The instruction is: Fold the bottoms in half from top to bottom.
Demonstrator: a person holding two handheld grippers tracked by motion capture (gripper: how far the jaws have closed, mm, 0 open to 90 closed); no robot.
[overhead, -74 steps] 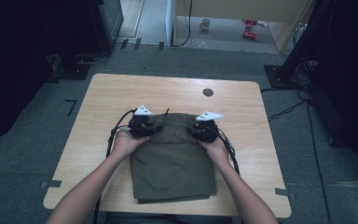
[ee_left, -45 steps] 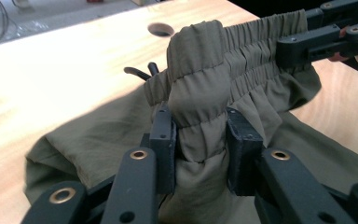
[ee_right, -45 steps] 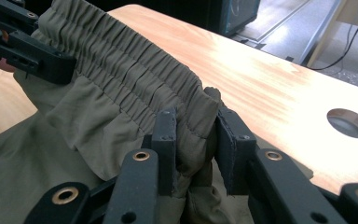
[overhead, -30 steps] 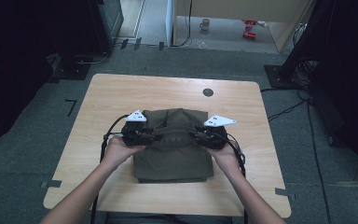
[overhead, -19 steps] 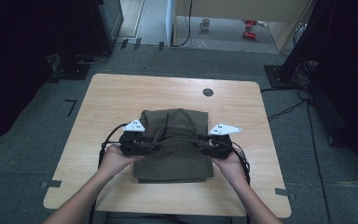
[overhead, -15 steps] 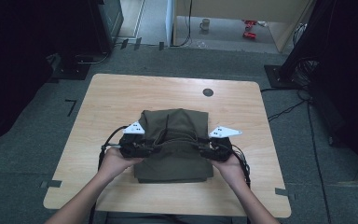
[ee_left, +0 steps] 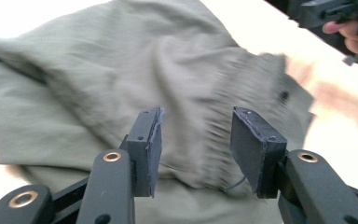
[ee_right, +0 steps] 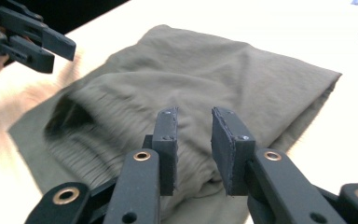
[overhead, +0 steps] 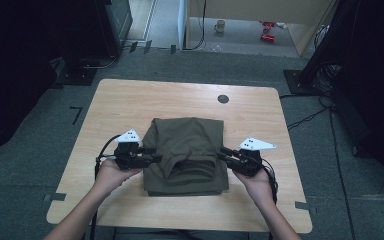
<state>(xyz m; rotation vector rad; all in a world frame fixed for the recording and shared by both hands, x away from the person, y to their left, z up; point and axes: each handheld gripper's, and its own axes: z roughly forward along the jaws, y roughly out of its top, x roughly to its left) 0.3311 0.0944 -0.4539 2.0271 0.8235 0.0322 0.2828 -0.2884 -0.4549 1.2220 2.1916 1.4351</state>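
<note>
Garment [overhead: 187, 155]: lying folded at mid-table – now doubled over, shorter than before.
Left gripper [overhead: 152, 154]: jaws spreading, off the cloth's left edge.
Right gripper [overhead: 222, 153]: jaws parting – nothing pinched.

We hold the left hand-held gripper [overhead: 149, 154] with jaws parted and nothing between them. Our right hand-held gripper [overhead: 223, 153] has jaws apart by a narrower gap. Both forearms extend forward, the grippers pointing inward toward each other.
</note>
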